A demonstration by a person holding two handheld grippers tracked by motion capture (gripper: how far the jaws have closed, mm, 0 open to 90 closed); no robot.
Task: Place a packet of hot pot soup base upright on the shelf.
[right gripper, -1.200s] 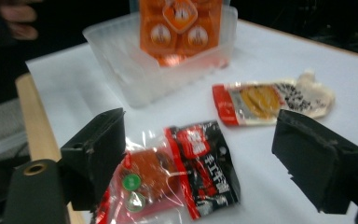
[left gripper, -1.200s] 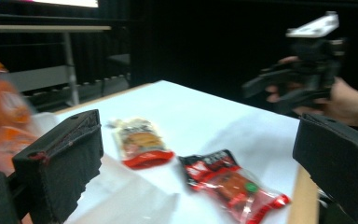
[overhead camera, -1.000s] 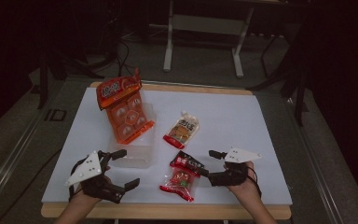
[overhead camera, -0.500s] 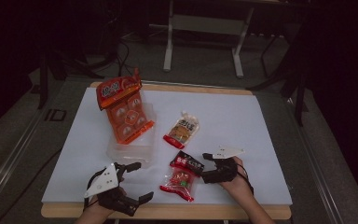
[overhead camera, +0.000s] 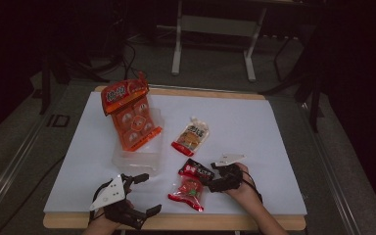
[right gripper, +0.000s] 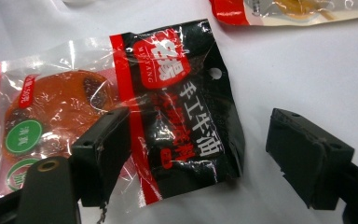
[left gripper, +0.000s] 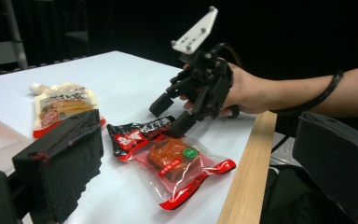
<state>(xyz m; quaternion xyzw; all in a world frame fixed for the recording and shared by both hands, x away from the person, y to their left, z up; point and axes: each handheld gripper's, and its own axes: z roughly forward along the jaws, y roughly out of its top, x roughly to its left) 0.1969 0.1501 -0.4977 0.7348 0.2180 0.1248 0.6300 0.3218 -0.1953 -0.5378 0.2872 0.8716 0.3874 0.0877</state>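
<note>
The red snack packet (overhead camera: 188, 192) lies near the front edge of the white table (overhead camera: 274, 147), a clear-windowed pouch with red borders and an orange-brown round piece inside. Its black-and-red header end (overhead camera: 196, 170), printed with white characters, points away from the person.

The right gripper (overhead camera: 214, 177) sits just right of that packet, held in the person's right hand (overhead camera: 242, 188). In the right gripper view its jaws stand apart — released, with nothing clamped: one jaw rests over the seam where the clear window meets the black header (right gripper: 186, 116), the other is off the packet's right edge, above bare table. In the left gripper view the right gripper (left gripper: 172, 114) tilts down, its lower jaw touching the top of the black header (left gripper: 137, 133) and the upper jaw lifted clear; the grey three-cornered plate (left gripper: 196, 30) sticks up from its back.

The left gripper (overhead camera: 144, 193) is left of the packet, at the table's wooden front edge (overhead camera: 176, 221), jaws spread wide and empty. Its own view shows the two black jaws far apart, with the packet (left gripper: 177, 163) between them farther off.

Beyond the packet, toward the table's middle, lies a pale spouted pouch (overhead camera: 191, 135) with a red bottom strip. Farther left of it, an orange multi-cup pack (overhead camera: 132, 117) leans on a clear plastic tub (overhead camera: 137, 154), its header card raised.
</note>
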